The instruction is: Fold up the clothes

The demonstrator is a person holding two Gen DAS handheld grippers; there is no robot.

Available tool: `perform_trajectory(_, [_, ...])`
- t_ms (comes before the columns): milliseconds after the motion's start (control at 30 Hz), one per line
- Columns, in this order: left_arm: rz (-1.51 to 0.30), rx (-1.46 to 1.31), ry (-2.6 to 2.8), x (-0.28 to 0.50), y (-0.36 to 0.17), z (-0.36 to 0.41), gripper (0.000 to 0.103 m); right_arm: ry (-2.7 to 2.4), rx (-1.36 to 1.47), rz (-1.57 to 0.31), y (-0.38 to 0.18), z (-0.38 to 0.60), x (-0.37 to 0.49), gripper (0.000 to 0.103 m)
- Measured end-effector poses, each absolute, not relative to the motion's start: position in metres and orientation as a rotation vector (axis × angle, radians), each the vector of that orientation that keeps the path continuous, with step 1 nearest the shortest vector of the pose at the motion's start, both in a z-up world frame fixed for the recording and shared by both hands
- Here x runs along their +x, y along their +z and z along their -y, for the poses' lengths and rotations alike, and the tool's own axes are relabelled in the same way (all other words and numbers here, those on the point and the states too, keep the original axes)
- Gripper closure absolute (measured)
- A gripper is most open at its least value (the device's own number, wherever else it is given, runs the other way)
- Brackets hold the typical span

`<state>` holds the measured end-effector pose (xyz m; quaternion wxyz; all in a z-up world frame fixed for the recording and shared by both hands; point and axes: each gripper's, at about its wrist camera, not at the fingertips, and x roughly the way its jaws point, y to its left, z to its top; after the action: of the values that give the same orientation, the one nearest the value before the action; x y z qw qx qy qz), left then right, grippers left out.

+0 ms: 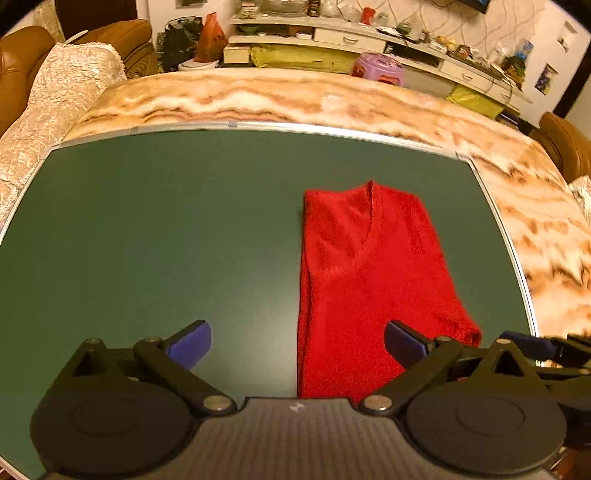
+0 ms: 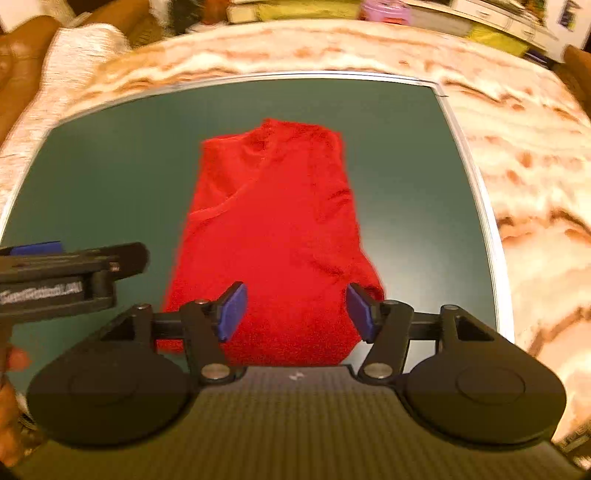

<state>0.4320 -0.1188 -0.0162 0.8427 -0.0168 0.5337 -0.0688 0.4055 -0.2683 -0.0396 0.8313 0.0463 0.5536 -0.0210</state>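
Observation:
A red V-neck garment (image 1: 369, 277) (image 2: 273, 229) lies folded lengthwise into a narrow strip on the green board (image 1: 147, 221) (image 2: 406, 166), neckline at the far end. My left gripper (image 1: 297, 345) hangs open above the garment's near left edge, its blue pads wide apart and holding nothing. My right gripper (image 2: 295, 312) is open over the near end of the garment, and its pads do not press the cloth. The left gripper (image 2: 55, 273) shows side-on at the left of the right wrist view. The right gripper (image 1: 535, 347) peeks in at the right edge of the left wrist view.
The board has a metal rim (image 1: 332, 129) and rests on a marbled orange-white tabletop (image 1: 258, 99). A brown sofa with a pale cover (image 1: 66, 85) stands far left. A purple stool (image 1: 376, 66) and cluttered shelves (image 1: 351, 35) stand behind. A hand (image 2: 11, 369) shows bottom left.

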Motion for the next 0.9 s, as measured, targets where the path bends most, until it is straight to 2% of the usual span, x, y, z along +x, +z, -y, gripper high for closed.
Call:
perform_trajectory(367, [-1.208,-0.048,-0.137,0.481,-0.026,0.126,0.000,-0.129,0.129,-1.226,-0.052,0.268,0.449,0.034])
perform_trajectory(900, [-1.251,-0.031,-0.158,0.509,-0.035,0.130,0.000,-0.107,0.106,-1.281,-0.049,0.252,0.480,0.034])
